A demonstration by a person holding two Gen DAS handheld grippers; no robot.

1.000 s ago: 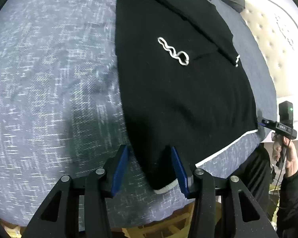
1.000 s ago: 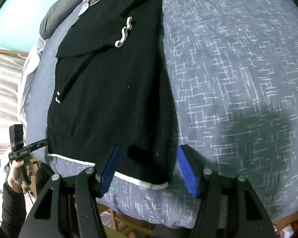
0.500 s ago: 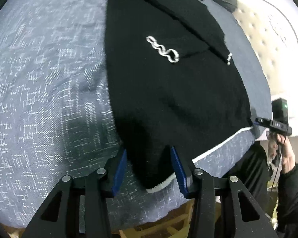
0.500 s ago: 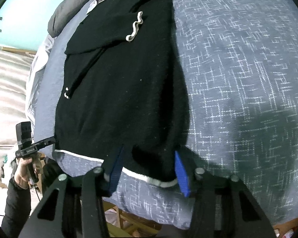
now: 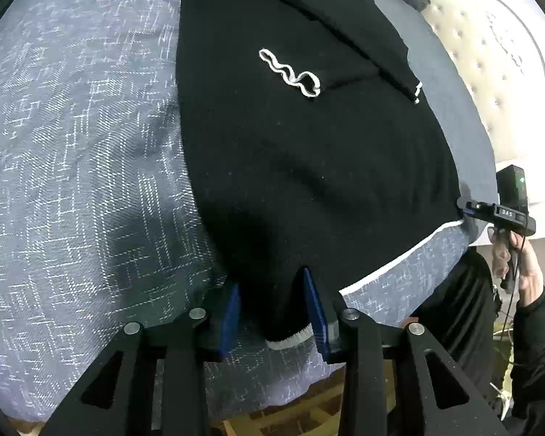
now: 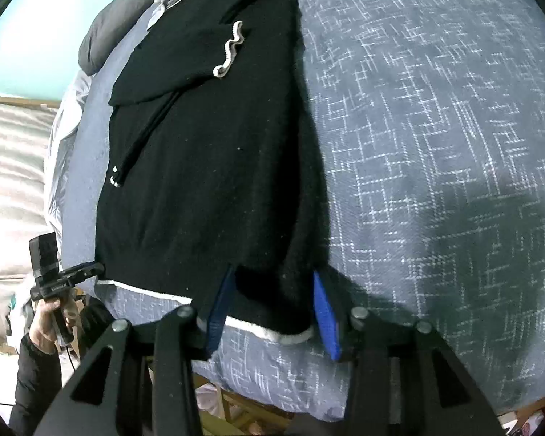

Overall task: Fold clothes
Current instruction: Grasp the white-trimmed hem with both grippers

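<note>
Both claws, left (image 5: 272, 307) and right (image 6: 270, 307), have just been closing on the hem corners of the soft, limp sweater (image 5: 309, 167); grip there

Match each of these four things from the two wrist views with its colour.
1 sweater
2 bedspread
3 hem stripe
4 gripper pads

a white
b bright blue
c black
d grey-blue with white flecks

Pairs: 1-c, 2-d, 3-a, 4-b
</note>
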